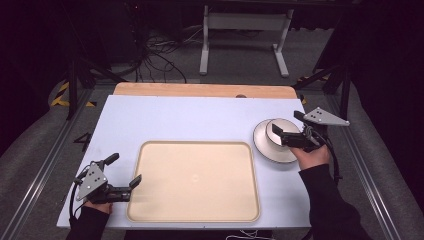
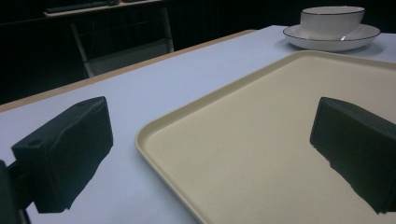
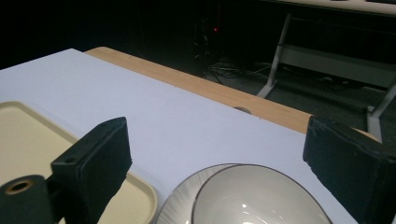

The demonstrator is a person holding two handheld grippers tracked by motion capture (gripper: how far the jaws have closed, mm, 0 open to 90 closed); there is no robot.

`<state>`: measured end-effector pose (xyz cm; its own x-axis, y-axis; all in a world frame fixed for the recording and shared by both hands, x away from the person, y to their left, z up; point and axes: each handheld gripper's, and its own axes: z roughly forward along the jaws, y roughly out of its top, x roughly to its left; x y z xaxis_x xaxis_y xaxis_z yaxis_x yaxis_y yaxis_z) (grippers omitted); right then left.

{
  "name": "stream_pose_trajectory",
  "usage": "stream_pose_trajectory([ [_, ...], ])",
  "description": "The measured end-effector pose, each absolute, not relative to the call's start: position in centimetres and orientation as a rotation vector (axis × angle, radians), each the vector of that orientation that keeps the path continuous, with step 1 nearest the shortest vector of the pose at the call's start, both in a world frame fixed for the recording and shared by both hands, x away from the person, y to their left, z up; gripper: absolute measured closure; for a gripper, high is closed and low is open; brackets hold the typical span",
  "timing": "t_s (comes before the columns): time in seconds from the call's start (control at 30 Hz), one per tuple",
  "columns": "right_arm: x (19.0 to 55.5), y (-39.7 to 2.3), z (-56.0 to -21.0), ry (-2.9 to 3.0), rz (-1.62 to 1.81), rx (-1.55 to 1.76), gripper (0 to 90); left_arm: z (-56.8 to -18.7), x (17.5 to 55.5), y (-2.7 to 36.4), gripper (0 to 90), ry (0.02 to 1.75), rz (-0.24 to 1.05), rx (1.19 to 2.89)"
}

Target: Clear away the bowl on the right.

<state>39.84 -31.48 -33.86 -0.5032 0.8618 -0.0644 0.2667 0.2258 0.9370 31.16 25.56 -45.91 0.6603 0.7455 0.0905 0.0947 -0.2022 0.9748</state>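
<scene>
Right gripper (image 1: 289, 131), jaws spread wide, hovers over the bowl (image 1: 283, 131) on its saucer (image 1: 265, 150) right of the tray (image 1: 150, 200); lower squarely onto what looks like the near rim before closing, while your left gripper (image 1: 125, 172) waits open at the tray's left edge.

Tray (image 1: 195, 182) at table (image 1: 200, 115) front centre, bowl (image 1: 284, 131) on plate (image 1: 265, 147) just right of it
</scene>
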Motion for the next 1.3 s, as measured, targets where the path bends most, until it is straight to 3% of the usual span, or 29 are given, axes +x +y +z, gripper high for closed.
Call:
stream_pose_trajectory([
  [0.63,40.5,-33.6,-33.5,1.823,1.116,1.146,8.1,-45.9,31.1,25.5,0.2,0.692,0.686,1.694],
  [1.3,44.6,-34.9,-34.2,2.043,0.835,1.346,24.9,-45.9,31.1,25.5,0.2,0.691,0.685,1.695],
])
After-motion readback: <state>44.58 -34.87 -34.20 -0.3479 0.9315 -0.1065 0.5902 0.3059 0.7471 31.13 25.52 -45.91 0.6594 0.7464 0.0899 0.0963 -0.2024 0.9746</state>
